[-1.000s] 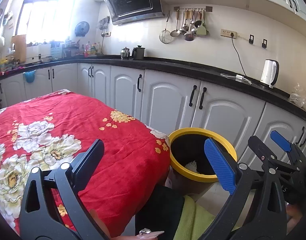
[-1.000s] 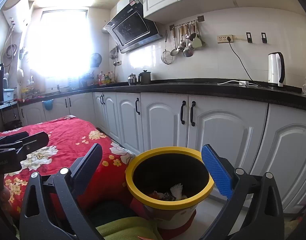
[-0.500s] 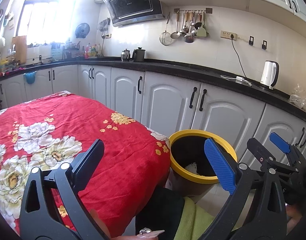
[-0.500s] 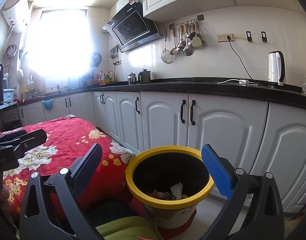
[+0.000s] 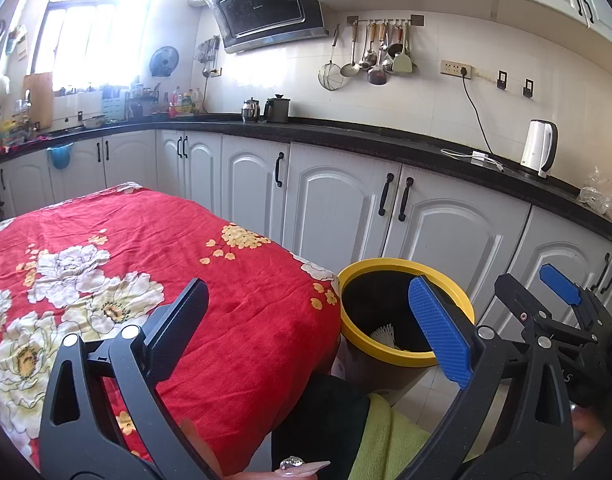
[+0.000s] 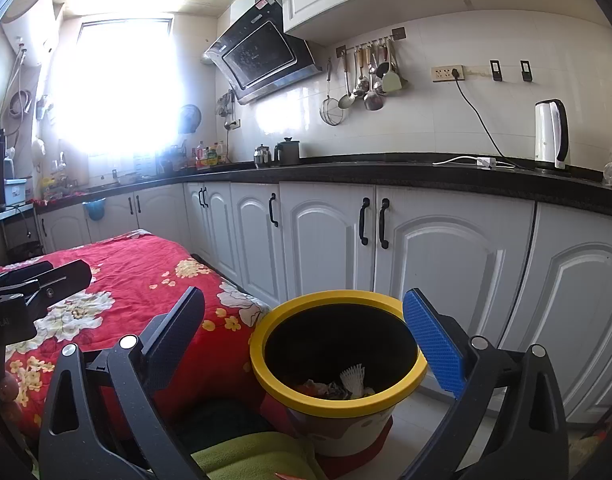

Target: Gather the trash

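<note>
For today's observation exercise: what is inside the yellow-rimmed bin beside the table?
Inside the bin lies a white shuttlecock on some crumpled, reddish-brown scraps. The near wall and rim hide the bottom, so what lies underneath cannot be seen.

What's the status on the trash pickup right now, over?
Left gripper open, empty, over the red tablecloth. Right gripper open, empty, above the yellow-rimmed bin. Trash in the bin. Nothing in the way.
</note>
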### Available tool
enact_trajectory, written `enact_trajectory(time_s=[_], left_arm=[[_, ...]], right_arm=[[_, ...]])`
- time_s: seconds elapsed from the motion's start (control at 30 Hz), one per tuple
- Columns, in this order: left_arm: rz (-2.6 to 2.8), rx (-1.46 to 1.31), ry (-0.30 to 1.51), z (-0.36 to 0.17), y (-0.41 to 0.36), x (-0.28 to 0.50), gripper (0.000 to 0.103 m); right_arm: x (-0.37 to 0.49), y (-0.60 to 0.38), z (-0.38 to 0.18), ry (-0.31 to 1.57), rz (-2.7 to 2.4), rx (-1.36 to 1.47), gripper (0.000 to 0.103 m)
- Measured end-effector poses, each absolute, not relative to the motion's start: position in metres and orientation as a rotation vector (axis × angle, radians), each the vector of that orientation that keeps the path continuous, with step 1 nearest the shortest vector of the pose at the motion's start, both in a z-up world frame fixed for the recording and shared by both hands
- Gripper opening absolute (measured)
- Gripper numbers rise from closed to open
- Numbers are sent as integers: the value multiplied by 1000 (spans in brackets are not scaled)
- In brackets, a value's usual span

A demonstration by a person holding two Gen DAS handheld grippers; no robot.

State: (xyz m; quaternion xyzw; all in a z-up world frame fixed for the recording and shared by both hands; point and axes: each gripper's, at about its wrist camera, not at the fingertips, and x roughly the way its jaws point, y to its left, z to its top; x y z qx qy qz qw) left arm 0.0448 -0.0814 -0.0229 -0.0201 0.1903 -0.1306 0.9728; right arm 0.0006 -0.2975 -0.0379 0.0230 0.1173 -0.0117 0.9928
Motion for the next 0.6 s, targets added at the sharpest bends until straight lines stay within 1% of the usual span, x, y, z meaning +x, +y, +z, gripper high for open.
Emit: enact_trajectory(time_s=[0.6], left_arm=[[-259,-32,388,-25,-80,45,92]], right_arm=[[1,-297,-38,238,-25,48,97]])
